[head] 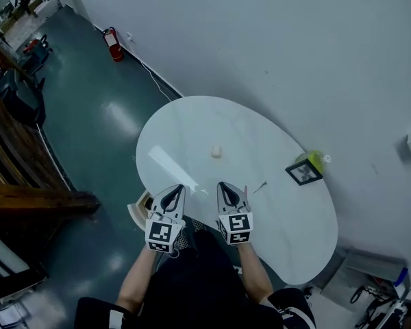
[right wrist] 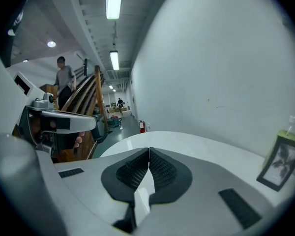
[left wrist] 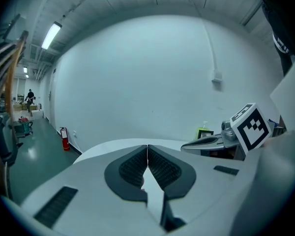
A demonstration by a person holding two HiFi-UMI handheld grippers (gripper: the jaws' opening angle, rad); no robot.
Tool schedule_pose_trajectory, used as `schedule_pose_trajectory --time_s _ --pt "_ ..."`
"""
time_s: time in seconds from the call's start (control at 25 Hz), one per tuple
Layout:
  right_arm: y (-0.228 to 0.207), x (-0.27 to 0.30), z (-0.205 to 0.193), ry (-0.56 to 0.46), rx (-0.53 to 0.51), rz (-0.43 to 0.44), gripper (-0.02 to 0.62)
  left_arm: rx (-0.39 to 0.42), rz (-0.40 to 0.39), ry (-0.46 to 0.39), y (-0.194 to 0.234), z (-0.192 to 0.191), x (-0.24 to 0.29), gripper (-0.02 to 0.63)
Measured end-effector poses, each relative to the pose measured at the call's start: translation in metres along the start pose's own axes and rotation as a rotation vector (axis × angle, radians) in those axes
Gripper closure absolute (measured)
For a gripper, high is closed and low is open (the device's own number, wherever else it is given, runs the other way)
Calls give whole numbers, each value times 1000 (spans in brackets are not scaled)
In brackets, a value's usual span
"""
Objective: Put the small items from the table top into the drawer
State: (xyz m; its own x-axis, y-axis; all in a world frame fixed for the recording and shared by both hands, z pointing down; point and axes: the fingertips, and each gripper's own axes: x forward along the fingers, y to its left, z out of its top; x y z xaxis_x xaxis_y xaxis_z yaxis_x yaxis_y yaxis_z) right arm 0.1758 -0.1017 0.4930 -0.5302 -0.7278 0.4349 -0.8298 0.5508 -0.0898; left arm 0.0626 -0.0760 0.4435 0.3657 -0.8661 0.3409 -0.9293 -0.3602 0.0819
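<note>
— How are the hands posed?
— Both reach forward side by side over the near edge of the worktop point(head: 192, 125), with the left gripper point(head: 177, 188) and the right gripper point(head: 222, 184) tilted slightly down.
— Are they holding anything?
— No, each gripper's jaws are pressed together with nothing between them (pads meeting). A small pale item point(head: 216, 151) lies mid-worktop, beyond them.

Pale obj point(head: 216, 151): too small to ID.

We look steeply down from head height on the table point(head: 192, 122); cameras close behind the left gripper point(left wrist: 147, 147) and right gripper point(right wrist: 149, 150) face across that same table.
</note>
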Motion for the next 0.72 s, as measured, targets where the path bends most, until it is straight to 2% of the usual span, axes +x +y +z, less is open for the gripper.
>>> schedule_pose_trajectory --time_s 0.32,0.72 --pt "-35 53 -33 75 49 26 565 -32 -28 112 2 -47 66 586" --pt "-58 102 -62 139 70 44 565 -60 -9 187 18 -78 105 586"
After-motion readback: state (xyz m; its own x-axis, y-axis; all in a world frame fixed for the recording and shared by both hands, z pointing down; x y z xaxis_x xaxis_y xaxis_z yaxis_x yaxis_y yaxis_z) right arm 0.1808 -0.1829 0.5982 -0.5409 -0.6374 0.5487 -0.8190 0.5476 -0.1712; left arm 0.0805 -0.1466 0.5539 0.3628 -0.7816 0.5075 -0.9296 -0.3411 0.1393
